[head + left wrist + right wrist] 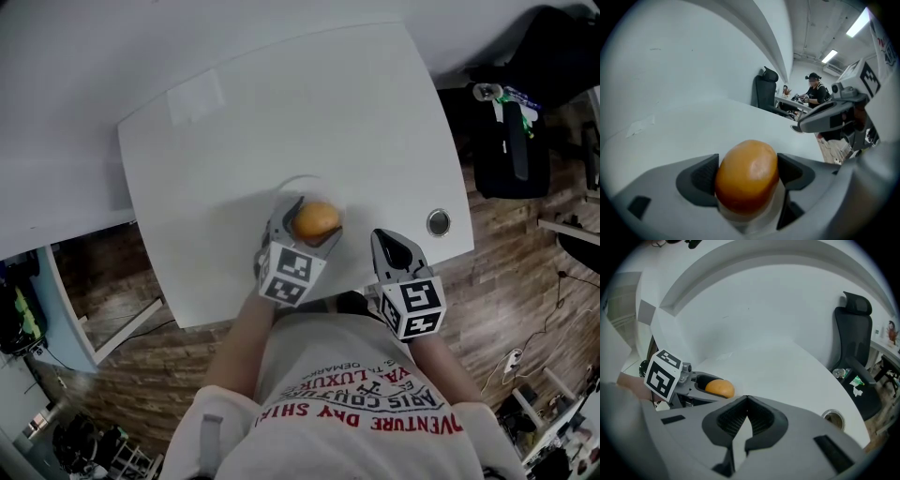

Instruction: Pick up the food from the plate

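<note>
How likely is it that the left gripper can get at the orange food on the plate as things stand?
Probably yes: the left gripper has its open jaws on either side of the orange food on the plate, and nothing blocks them.

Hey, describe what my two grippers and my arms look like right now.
The left gripper and right gripper are grey moulded plastic with black ribbed pads. Each carries a white marker cube printed with black squares. The person wears a white short-sleeved T-shirt with red and black lettering.
</note>
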`<state>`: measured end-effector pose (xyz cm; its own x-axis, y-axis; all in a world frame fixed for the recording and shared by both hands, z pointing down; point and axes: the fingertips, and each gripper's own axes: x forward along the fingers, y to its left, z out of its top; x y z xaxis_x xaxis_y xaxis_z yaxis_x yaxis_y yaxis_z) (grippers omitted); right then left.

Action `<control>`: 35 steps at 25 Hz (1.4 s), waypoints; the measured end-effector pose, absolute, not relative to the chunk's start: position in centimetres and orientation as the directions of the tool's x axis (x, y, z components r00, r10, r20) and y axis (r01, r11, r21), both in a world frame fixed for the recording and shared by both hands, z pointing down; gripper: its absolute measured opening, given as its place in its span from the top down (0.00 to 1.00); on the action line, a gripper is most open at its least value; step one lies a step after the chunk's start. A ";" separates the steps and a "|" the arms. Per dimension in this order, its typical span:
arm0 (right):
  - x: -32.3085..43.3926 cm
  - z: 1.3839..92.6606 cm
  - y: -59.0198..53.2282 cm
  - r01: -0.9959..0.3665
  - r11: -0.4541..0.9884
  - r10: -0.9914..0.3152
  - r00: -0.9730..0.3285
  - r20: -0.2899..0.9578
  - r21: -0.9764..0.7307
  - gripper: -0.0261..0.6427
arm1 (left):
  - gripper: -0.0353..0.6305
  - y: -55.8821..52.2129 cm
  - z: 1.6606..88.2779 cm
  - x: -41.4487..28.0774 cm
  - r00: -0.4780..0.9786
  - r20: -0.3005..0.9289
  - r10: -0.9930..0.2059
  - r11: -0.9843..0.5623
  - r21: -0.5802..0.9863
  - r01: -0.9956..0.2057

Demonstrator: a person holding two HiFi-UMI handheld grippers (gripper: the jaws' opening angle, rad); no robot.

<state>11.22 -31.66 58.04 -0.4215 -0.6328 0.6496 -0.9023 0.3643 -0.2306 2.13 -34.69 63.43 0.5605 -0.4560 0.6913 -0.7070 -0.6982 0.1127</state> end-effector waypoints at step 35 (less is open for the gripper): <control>7.9 40.0 -33.5 -0.853 0.511 -0.816 -0.519 0.253 -0.104 0.94 | 0.37 -34.0 37.5 -5.0 0.376 0.222 -0.899 -0.399 -0.068 -0.914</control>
<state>7.93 -33.48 40.01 -0.5192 -0.8162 0.2534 -0.8535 0.5106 -0.1042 -4.98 -34.03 37.52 0.3764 -0.8994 0.2224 -0.9142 -0.3995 -0.0683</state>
